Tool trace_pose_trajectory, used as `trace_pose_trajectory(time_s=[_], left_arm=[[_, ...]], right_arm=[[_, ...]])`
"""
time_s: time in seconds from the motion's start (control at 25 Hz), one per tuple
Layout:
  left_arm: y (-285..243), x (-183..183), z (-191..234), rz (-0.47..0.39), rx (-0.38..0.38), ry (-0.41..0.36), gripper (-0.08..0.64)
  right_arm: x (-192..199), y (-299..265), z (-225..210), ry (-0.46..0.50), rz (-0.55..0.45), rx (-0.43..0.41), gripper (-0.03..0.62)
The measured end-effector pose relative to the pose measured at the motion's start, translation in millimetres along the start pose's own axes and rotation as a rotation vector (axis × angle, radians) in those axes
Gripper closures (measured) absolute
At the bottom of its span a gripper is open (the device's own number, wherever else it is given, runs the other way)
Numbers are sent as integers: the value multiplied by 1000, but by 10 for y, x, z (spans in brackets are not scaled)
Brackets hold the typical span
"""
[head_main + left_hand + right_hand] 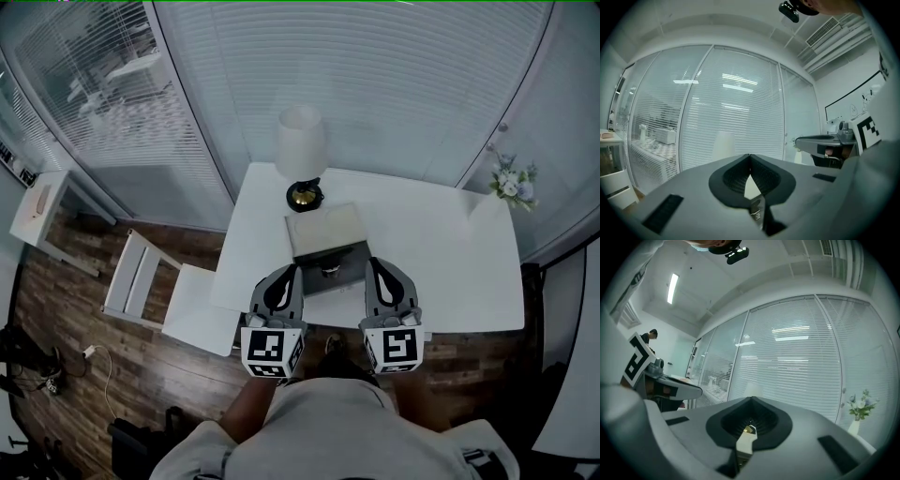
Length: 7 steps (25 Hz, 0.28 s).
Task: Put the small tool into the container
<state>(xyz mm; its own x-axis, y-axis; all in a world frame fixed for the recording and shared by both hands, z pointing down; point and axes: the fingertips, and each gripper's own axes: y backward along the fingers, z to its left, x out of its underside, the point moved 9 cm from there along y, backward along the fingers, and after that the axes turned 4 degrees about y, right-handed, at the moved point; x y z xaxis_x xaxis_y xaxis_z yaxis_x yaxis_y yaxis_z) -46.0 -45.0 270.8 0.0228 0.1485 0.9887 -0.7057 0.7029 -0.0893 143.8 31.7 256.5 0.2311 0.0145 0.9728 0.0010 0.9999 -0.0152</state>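
In the head view a grey container [324, 232] sits mid-table, its darker near part holding a small dark and silvery object [330, 271] that is too small to identify. My left gripper [279, 284] hovers by the container's near left corner and my right gripper [382, 281] by its near right corner, both over the white table's [450, 262] front edge. In the left gripper view the left gripper [750, 158] has its jaws met at the tips with nothing held. The right gripper [751, 400] looks the same in its own view, shut and empty.
A lamp with a white shade [301, 141] and a black and gold base [304, 194] stands at the table's back. A small vase of flowers [512, 183] is at the far right corner. A white chair [155, 281] stands left of the table, and blinds behind glass close off the back.
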Motion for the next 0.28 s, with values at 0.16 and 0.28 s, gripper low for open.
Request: trace_pose_trajectory(time_s=[0.16, 0.28], left_arm=[[-22, 25, -7, -2, 1, -3, 537], [-59, 32, 4, -3, 4, -5, 537]], right_arm=[[15, -8, -18, 0, -4, -2, 568], [23, -26, -53, 16, -10, -2, 568]])
